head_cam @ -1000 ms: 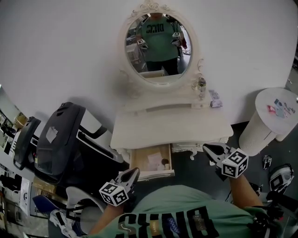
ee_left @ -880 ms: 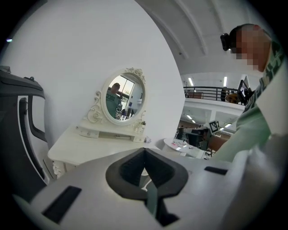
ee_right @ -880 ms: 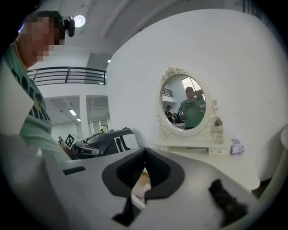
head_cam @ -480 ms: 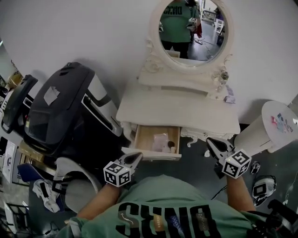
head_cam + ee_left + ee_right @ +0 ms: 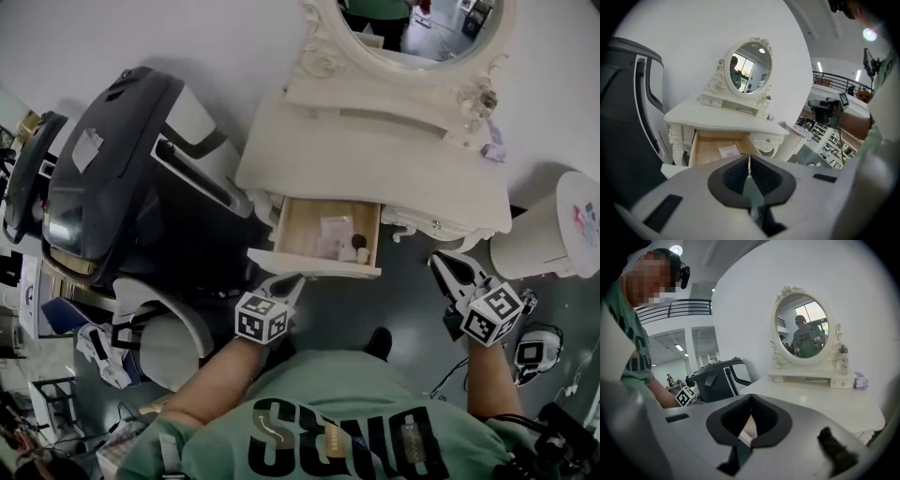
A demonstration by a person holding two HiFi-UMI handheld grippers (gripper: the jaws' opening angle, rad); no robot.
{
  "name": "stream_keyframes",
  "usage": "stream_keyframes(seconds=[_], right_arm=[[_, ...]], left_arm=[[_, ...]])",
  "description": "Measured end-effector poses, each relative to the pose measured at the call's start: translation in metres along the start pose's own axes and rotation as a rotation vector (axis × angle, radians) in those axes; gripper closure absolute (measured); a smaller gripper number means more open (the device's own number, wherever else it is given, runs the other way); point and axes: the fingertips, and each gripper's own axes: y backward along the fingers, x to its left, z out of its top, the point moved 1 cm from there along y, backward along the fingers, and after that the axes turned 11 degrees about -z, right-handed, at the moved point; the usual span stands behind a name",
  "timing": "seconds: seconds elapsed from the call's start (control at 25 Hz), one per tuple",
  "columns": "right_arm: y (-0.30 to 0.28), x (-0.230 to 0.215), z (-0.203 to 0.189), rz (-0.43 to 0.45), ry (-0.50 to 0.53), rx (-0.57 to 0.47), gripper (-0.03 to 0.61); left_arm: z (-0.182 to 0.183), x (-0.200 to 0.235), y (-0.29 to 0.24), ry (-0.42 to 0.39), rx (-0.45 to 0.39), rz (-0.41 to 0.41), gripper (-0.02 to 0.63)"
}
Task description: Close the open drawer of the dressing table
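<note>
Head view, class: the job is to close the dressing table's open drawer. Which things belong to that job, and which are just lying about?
Belong to the job: open drawer; dressing table; left gripper and right gripper, both shut and empty.

Just lying about: small bottle; packet inside the drawer; round white stand; large black machine.

The head view looks steeply down from above the person onto the dressing table (image 5: 375,159) and its open drawer (image 5: 314,225), the left gripper view sits low and close before that drawer, and the right gripper view looks level across the worktop (image 5: 820,399) (all three catch the mirror (image 5: 412,28)).
</note>
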Motion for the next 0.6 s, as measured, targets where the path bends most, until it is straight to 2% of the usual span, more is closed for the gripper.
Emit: stream_keyframes(seconds=[0.24,0.4,0.6], right_arm=[[-0.031,-0.009,-0.039,0.017,-0.052,0.045,0.568],[-0.046,-0.012,-0.066,0.024,-0.070,0.089,0.568],[-0.057,-0.014,-0.085,0.030,-0.078,0.118,0.568]], left_arm=[[-0.057,0.030,-0.037,0.042,0.132,0.021,0.600],[-0.090,0.046,-0.061,0.096,0.205,0.027,0.528],[-0.123,0.072,-0.078,0.178,0.270,0.103,0.478]])
